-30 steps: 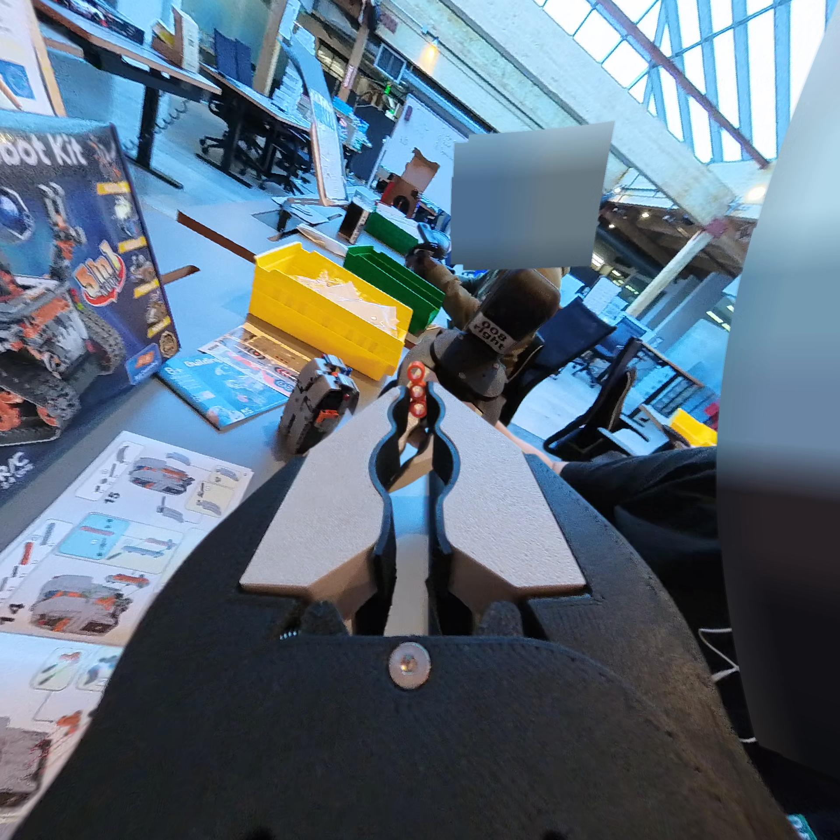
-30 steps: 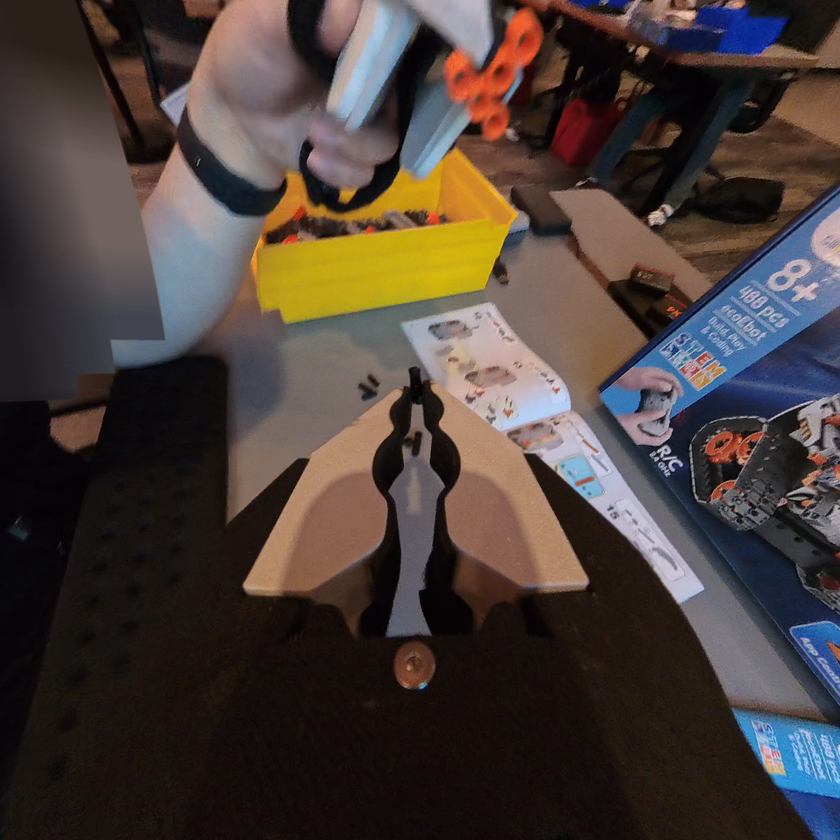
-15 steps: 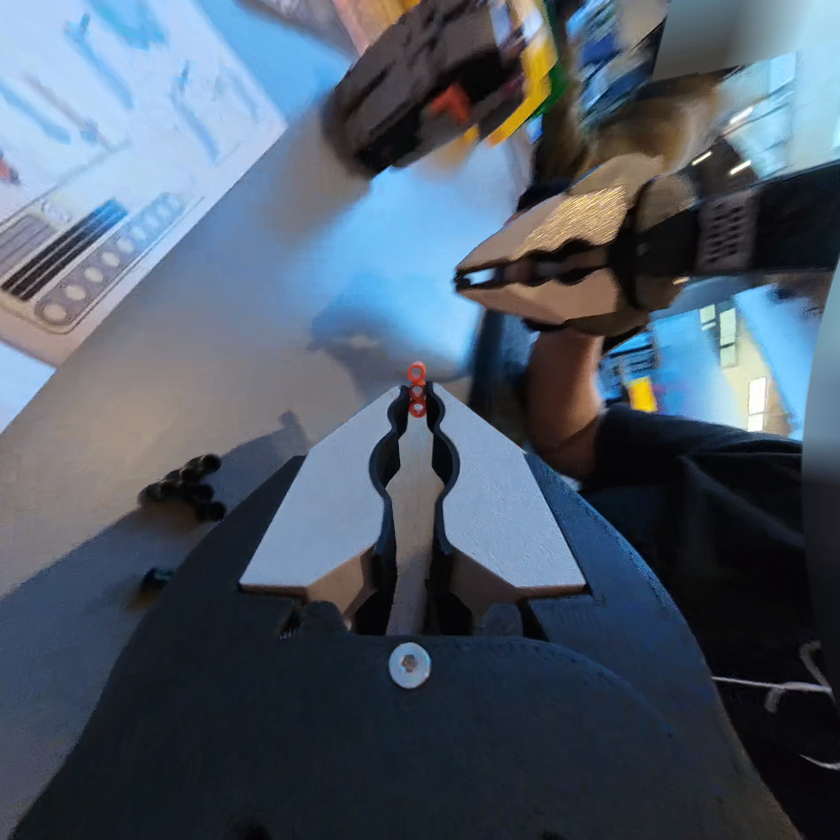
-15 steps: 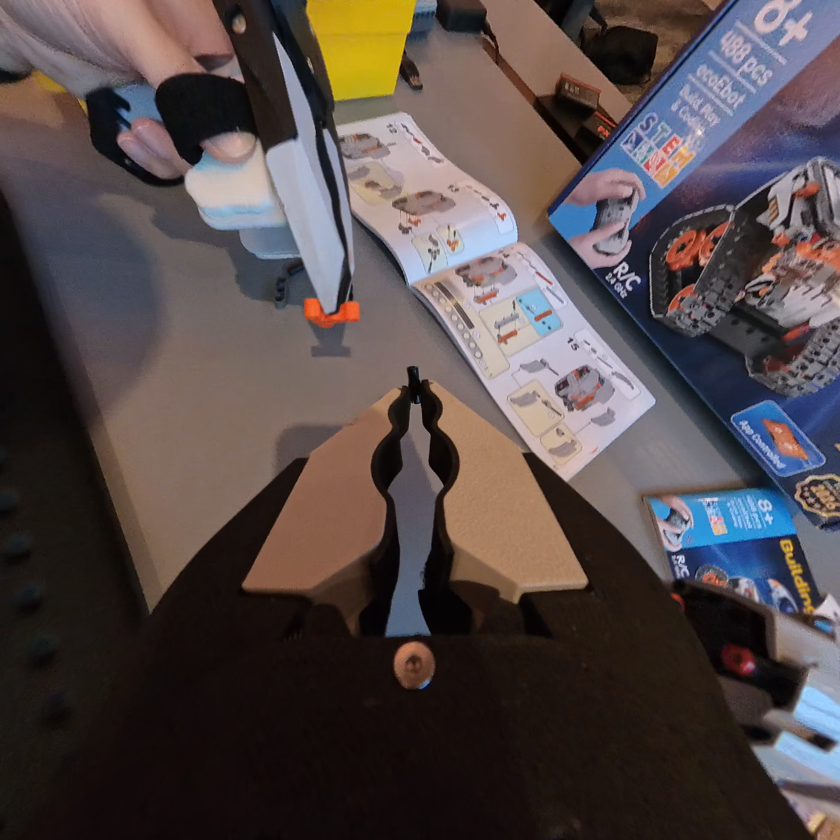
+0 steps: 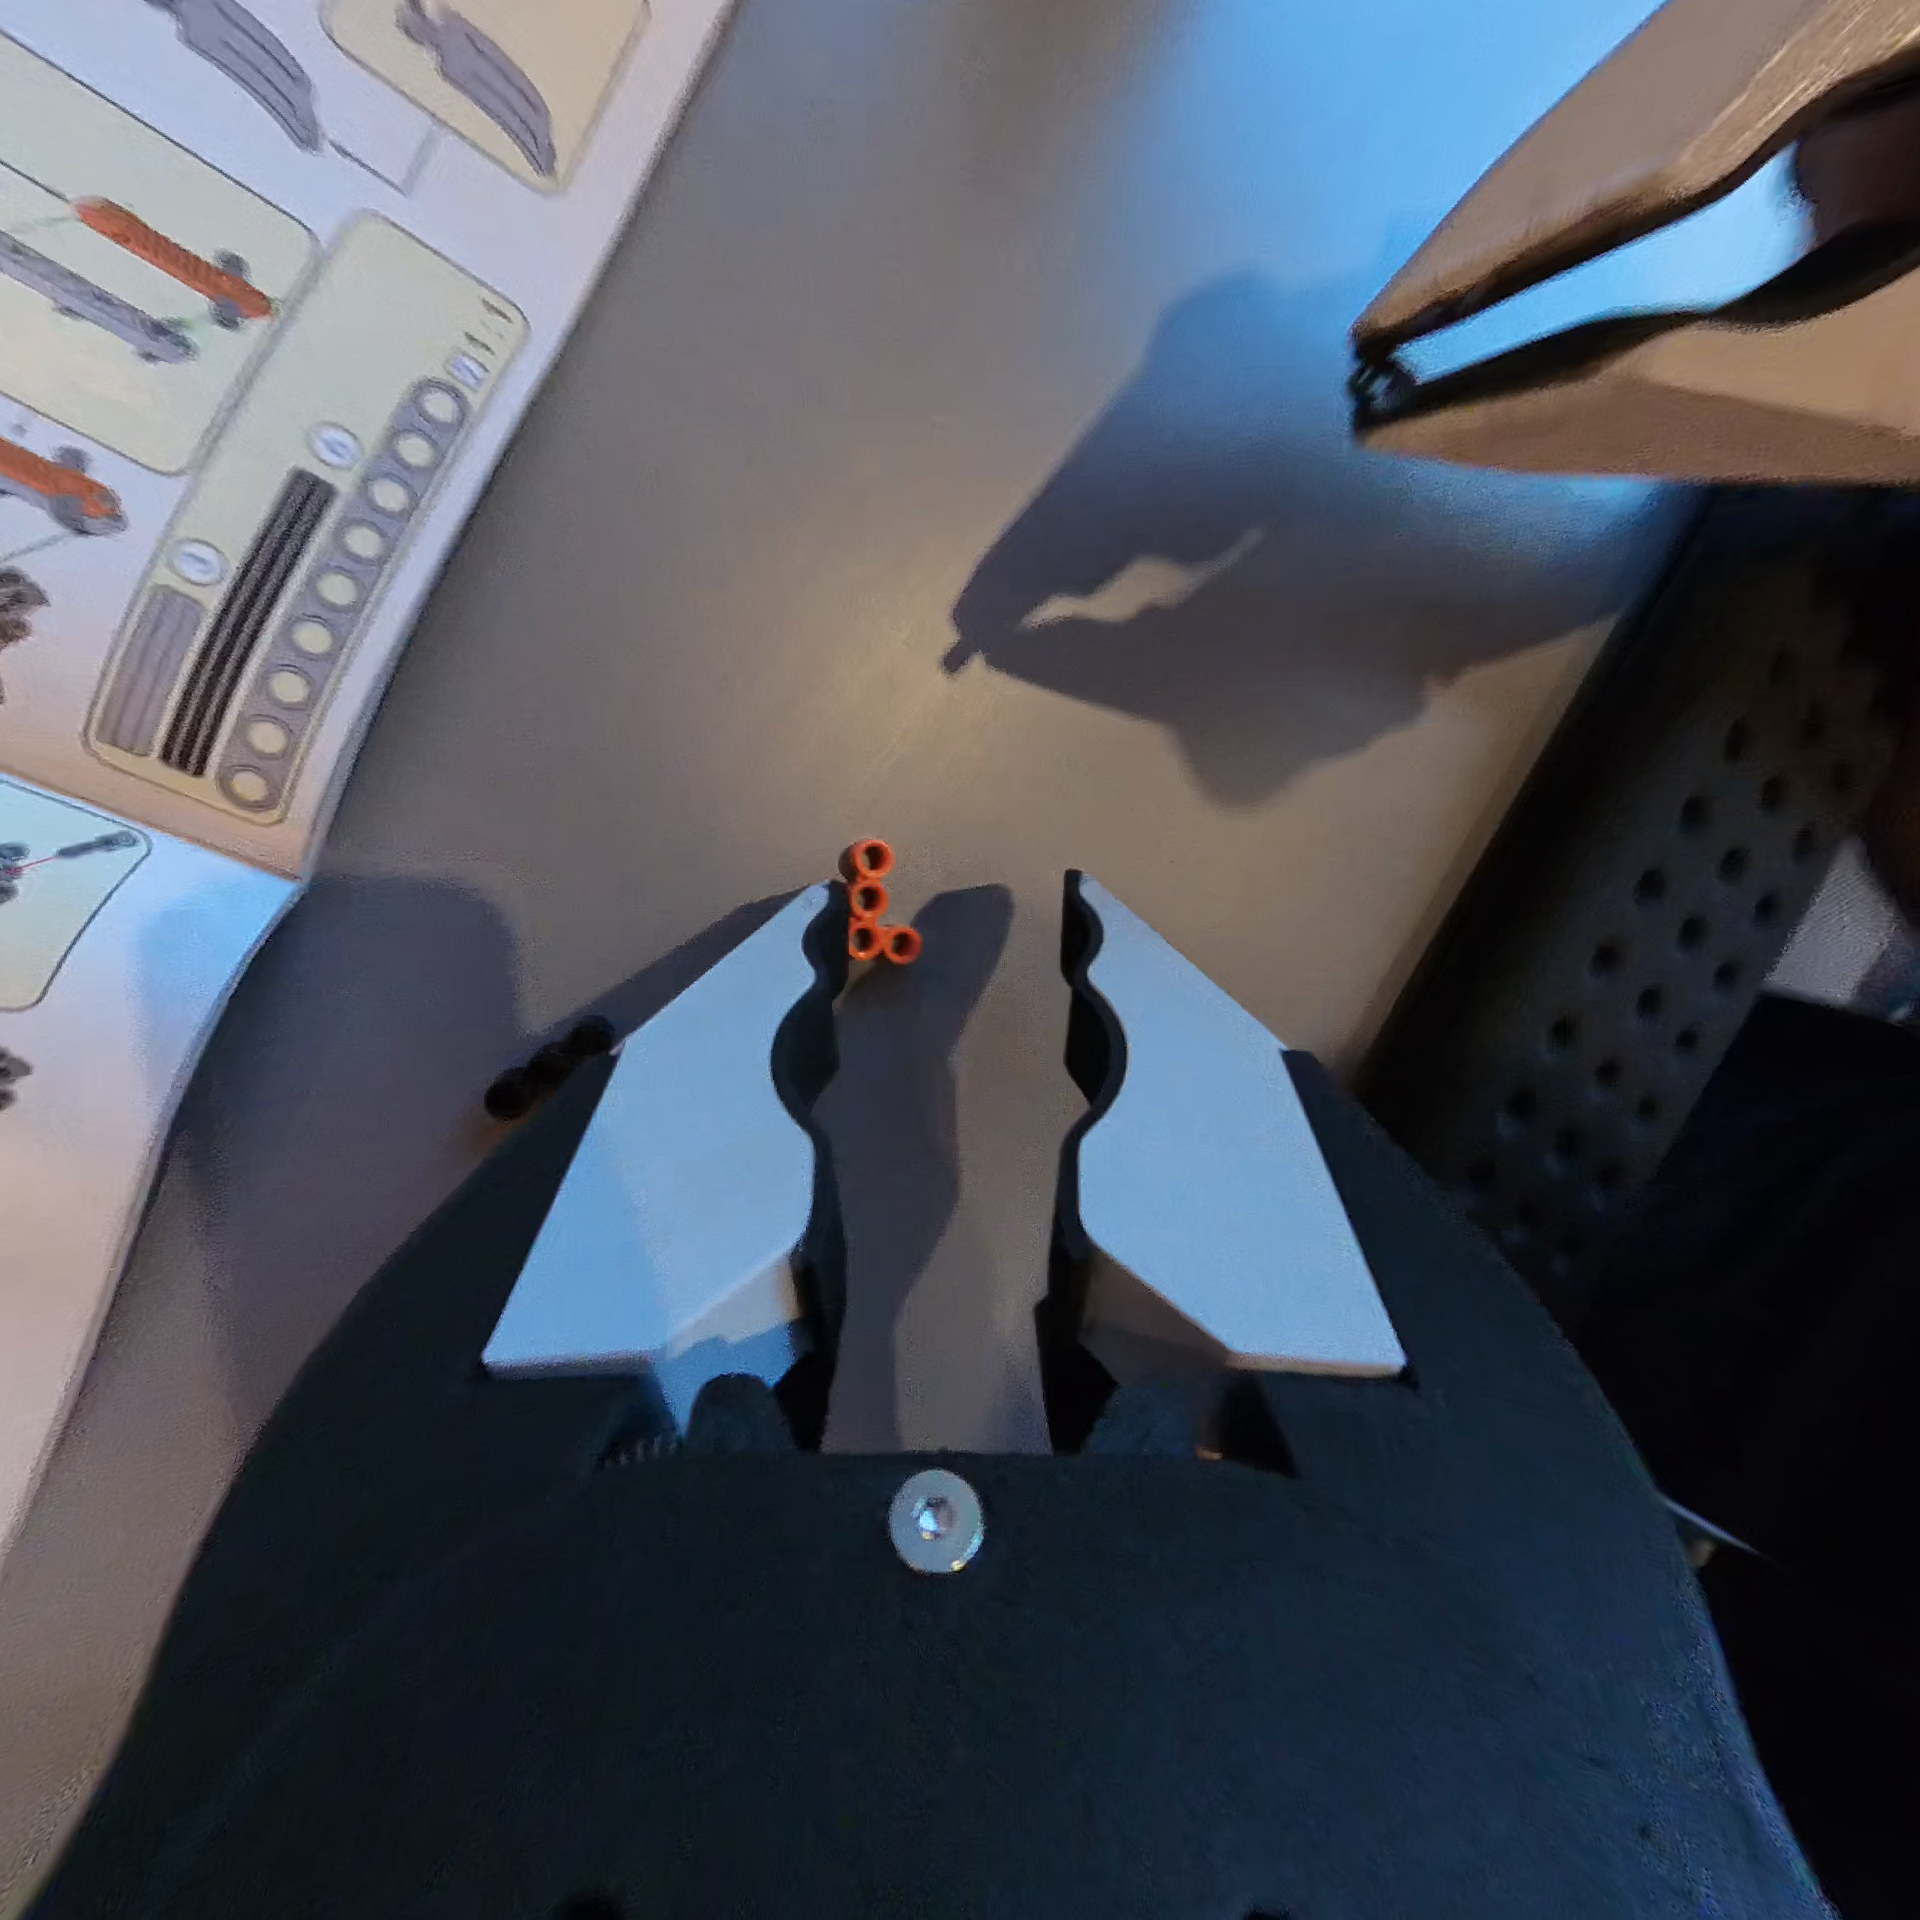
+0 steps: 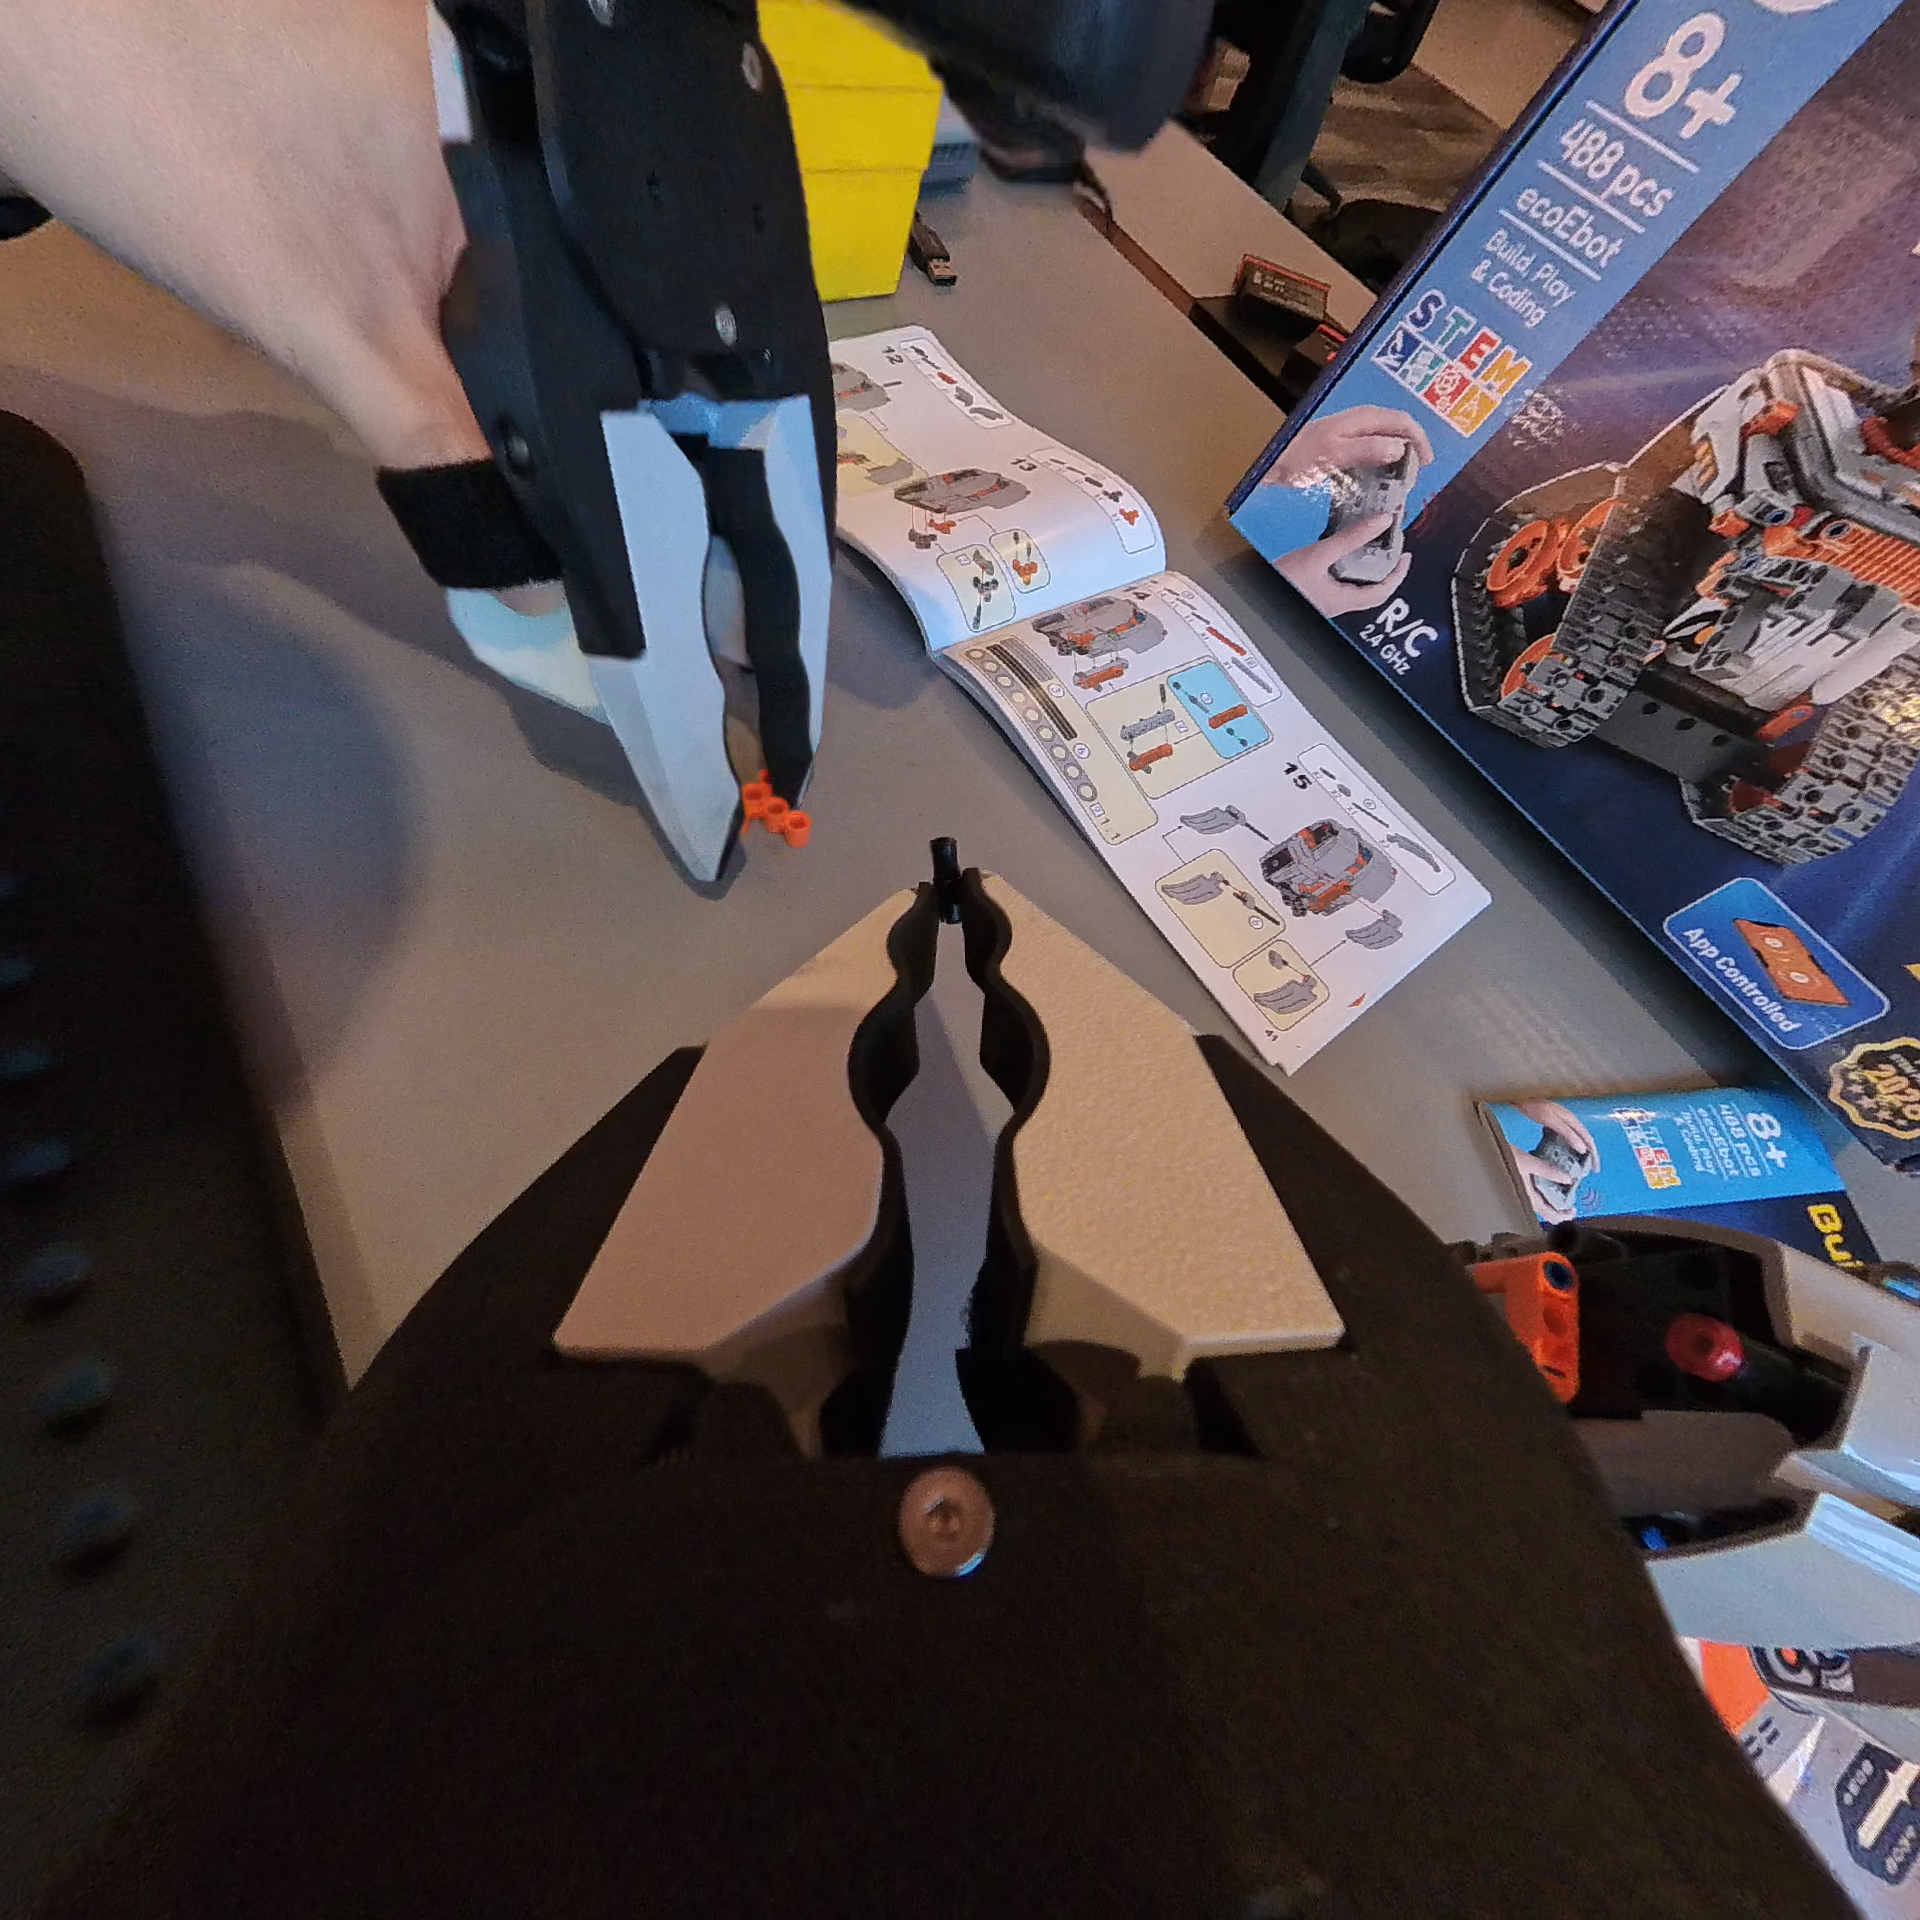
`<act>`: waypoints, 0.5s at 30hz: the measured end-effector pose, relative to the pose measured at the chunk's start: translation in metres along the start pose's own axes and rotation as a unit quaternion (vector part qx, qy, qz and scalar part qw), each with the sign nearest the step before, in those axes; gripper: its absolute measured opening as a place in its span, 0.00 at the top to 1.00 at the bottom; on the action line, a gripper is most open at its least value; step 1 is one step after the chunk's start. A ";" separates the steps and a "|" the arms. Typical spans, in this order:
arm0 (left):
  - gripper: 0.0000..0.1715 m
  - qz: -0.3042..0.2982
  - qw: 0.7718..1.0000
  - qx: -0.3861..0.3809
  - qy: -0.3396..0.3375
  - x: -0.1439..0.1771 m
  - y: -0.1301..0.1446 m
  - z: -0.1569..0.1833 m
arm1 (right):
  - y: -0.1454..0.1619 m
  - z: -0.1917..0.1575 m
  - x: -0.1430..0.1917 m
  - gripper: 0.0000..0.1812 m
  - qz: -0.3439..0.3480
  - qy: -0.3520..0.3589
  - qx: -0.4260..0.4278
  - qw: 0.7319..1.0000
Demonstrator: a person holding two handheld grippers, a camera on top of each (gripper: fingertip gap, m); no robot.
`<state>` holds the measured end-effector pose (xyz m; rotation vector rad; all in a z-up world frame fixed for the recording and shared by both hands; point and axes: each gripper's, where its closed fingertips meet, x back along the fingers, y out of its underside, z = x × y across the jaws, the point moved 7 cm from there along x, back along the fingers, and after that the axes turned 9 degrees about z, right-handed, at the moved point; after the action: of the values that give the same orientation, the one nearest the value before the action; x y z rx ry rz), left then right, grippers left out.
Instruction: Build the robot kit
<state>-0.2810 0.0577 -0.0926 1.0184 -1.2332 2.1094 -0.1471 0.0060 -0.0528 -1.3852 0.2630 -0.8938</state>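
Left gripper (image 5: 951, 883): is standing with its jaws wide apart, gripping nothing; the orange L-shaped piece (image 5: 873, 904) is leaning against its left fingertip, seemingly down on the grey table (image 5: 831, 520).
Right gripper (image 6: 945, 883): is pinching a small black pin (image 6: 943, 868) at its tips, hovering just near the orange piece.
Surroundings: loose black pins (image 5: 545, 1065) are lying left of the left gripper; an open instruction booklet (image 6: 1143, 727) and a printed box (image 6: 1662, 520) are lying to the right.
Handling: the piece is looking light and easily knocked, so any contact is calling for slow, square motion.
Change: half a second ago the left jaws were clamping the piece above the table; now they are parted.
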 end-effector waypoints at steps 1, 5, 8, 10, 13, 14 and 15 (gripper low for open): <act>0.77 0.038 0.999 0.013 0.016 0.007 -0.004 0.001 | -0.001 0.000 0.000 0.98 0.004 0.005 0.003 1.000; 0.90 0.268 0.943 0.075 0.180 0.040 -0.033 0.022 | -0.013 -0.007 0.000 0.98 0.033 0.020 0.041 0.998; 0.94 0.300 0.920 0.088 0.235 0.043 -0.039 0.029 | -0.017 -0.012 -0.003 0.98 0.032 0.027 0.068 0.997; 0.98 0.287 0.933 0.061 0.207 0.038 -0.037 0.031 | -0.016 -0.015 -0.005 0.98 0.025 0.027 0.074 0.997; 1.00 0.288 0.941 0.036 0.177 0.036 -0.038 0.032 | -0.016 -0.017 -0.007 0.98 0.021 0.025 0.079 0.996; 1.00 0.285 0.942 0.035 0.172 0.036 -0.038 0.031 | -0.016 -0.018 -0.007 0.98 0.020 0.025 0.079 0.996; 1.00 0.284 0.944 0.035 0.165 0.038 -0.038 0.029 | -0.015 -0.017 -0.008 0.98 0.016 0.026 0.082 0.996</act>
<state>-0.2662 0.0514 -0.0340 0.3168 -1.3952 2.6316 -0.1692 -0.0004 -0.0450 -1.2042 0.2466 -0.9059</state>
